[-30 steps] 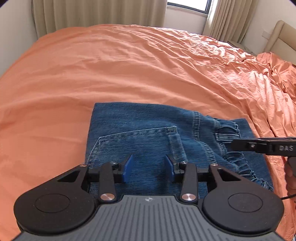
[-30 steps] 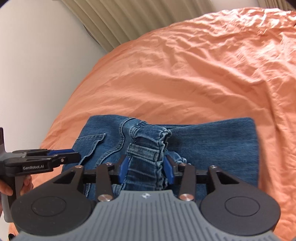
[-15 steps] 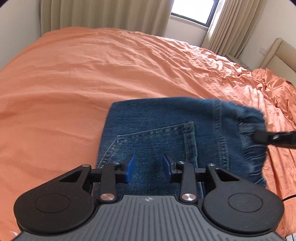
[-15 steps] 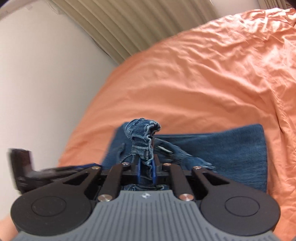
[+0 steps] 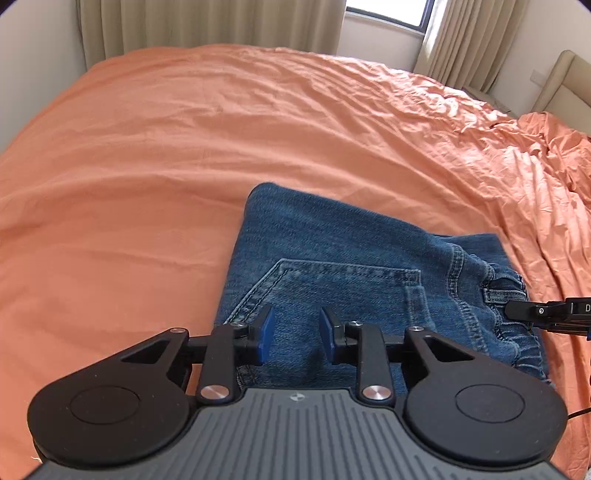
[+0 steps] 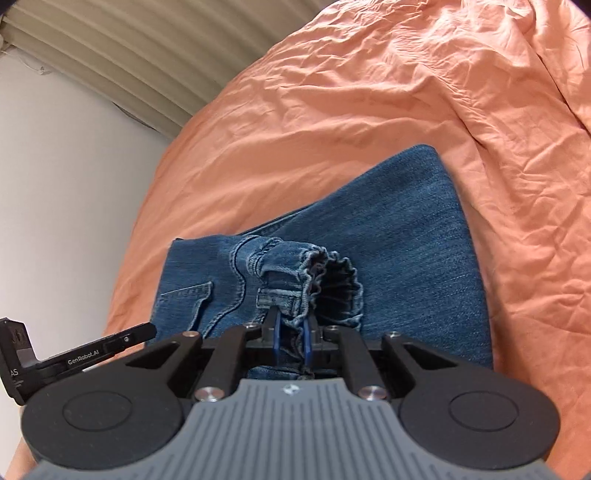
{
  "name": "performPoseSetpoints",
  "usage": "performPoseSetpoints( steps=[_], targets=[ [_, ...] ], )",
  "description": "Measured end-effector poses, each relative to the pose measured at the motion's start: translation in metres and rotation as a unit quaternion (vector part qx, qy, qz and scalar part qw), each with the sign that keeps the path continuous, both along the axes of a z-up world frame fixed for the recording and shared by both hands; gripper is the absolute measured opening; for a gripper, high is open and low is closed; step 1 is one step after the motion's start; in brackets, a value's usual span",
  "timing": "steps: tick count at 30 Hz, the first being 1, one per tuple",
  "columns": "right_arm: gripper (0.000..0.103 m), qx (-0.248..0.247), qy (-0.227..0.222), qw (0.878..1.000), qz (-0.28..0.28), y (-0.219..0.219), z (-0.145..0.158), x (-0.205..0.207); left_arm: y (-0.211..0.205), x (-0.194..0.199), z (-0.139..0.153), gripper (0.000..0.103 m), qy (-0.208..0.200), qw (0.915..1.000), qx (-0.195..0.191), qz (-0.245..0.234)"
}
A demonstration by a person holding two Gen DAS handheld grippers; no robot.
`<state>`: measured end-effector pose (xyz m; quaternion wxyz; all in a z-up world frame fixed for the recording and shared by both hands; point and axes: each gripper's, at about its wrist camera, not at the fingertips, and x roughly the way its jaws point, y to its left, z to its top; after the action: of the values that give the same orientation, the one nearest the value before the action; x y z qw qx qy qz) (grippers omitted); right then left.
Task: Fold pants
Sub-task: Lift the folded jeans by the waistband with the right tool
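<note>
- While the jeans [image 5: 332, 266] lie folded into a compact block on the orange sheet [image 5: 147, 166], both grippers are at their near edge.
- Left gripper [image 5: 293, 334]: blue pads well apart, nothing between them; it hangs over the denim just below the back pocket [image 5: 343, 284]. Whether the pads touch the cloth cannot be told.
- Right gripper [image 6: 291, 341]: pads drawn close together, clamped on the gathered waistband [image 6: 295, 273] near a belt loop [image 6: 277, 301]. A fold of denim sits between the pads.
- From the right wrist view, the elastic waistband bunches up just ahead of the pads, with a dark opening beside it; the rest of the jeans spreads flat toward the far right.
- From the left wrist view, the right gripper's tip [image 5: 532, 314] enters from the right edge and meets the waistband [image 5: 506, 291] at the belt loop.
- From the right wrist view, the left gripper [image 6: 122, 339] shows at the lower left, beside the pocket side of the jeans; lettering "GenRobot.AI" is readable on its finger.
- Jeans position: near side of the bed, pocket face up, far edge straight and squared.
- Sheet is wrinkled, more so toward the right.
- Room: beige curtains [image 5: 207, 26] behind the bed, a window [image 5: 388, 13] at upper right, a padded headboard [image 5: 561, 85] at far right.
</note>
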<state>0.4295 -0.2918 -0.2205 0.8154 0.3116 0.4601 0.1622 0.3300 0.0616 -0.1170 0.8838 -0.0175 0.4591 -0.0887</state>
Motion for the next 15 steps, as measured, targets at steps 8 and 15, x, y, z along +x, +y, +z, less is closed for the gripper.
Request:
performPoseSetpoints(
  steps=[8, 15],
  targets=[
    [0.032, 0.08, 0.024, 0.997, -0.001, -0.017, -0.037, 0.028, 0.004, 0.012, -0.019, 0.032, 0.012, 0.9999, -0.008, -0.006],
    [0.015, 0.12, 0.025, 0.992, 0.008, -0.016, -0.043, 0.037, 0.011, 0.014, -0.02, 0.032, 0.01, 0.9993, -0.035, 0.0]
  ],
)
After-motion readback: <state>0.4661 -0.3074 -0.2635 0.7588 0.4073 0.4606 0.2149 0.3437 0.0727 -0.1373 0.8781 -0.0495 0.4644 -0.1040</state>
